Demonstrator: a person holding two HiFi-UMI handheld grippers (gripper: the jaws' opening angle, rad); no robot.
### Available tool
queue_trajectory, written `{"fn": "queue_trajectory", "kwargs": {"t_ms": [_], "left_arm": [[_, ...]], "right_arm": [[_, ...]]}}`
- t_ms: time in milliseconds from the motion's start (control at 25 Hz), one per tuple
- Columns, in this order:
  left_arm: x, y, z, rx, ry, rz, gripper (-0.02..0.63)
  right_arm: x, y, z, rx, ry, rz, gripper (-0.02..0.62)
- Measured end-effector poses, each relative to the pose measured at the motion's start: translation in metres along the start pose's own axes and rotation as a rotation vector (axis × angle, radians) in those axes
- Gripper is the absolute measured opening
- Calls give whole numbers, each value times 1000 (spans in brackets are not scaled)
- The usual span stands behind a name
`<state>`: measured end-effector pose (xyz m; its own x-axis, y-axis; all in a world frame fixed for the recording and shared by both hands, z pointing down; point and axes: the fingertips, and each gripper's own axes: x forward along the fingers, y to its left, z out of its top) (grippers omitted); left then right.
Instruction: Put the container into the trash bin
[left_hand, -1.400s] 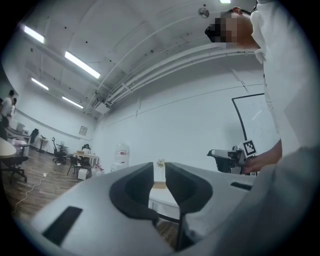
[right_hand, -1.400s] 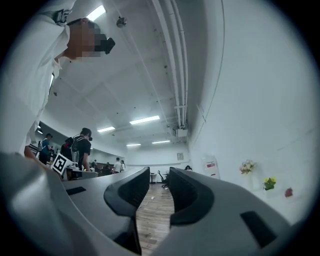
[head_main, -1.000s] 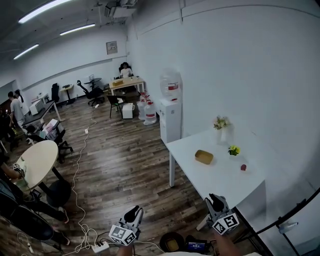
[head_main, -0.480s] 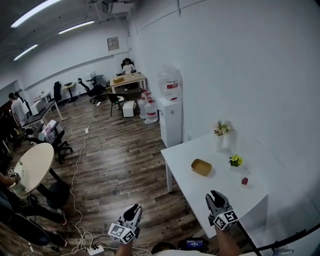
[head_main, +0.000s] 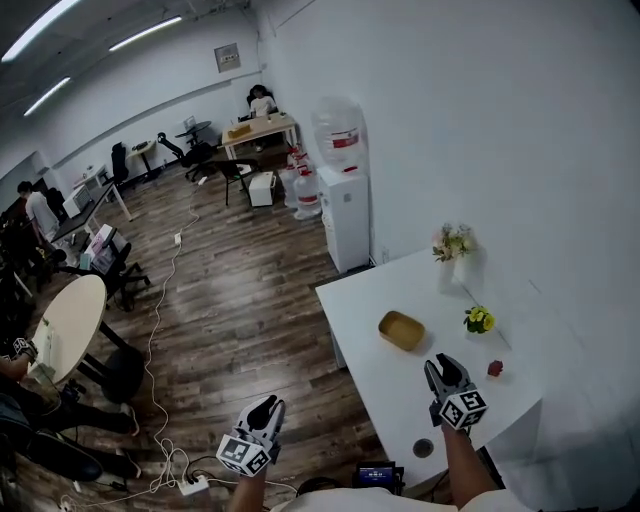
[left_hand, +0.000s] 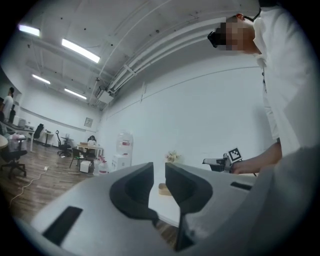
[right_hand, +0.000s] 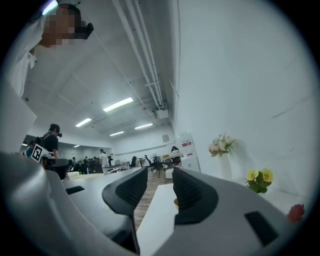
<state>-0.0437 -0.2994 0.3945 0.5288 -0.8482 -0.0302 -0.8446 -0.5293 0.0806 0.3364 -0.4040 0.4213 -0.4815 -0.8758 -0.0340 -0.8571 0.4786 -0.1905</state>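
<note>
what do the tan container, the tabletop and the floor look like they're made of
Container: matte yellow-tan, shallow, rounded corners; looks like moulded paper pulp, maybe plastic.
Table: smooth, even matte white, probably laminate board.
Floor: dark brown planks with grain and slight sheen, wood or wood-look laminate.

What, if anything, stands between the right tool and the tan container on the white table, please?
Nothing visible does. Only bare white table lies between the right tool, whose jaws are opening with nothing between them, and the tan container. The yellow flowers and small red object sit off to the side.
</note>
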Motion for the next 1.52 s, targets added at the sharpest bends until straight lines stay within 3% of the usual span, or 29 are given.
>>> {"fn": "queue_trajectory", "kwargs": {"t_ms": [280, 560, 640, 800, 1120, 1320, 1520], "left_arm": [[37, 6, -29, -37, 81, 29, 78], [58, 17, -37, -51, 107, 57, 77], [63, 18, -43, -61, 129, 64, 78], [63, 21, -59, -86, 166, 98, 78], [45, 40, -68, -100, 191, 190, 77], [25, 50, -63, -86, 178, 255, 78], [10, 54, -72, -99, 169, 307, 77]], "right_arm": [[43, -76, -54, 105, 139, -49, 179], [73, -127, -104, 180, 251, -103, 187], [77, -143, -119, 250, 285, -133, 187], [90, -170, -154, 489, 308, -170, 187], [133, -184, -201, 743, 371, -232, 187], [149, -191, -223, 792, 430, -275, 180], [165, -196, -241, 812, 447, -288, 106]]}}
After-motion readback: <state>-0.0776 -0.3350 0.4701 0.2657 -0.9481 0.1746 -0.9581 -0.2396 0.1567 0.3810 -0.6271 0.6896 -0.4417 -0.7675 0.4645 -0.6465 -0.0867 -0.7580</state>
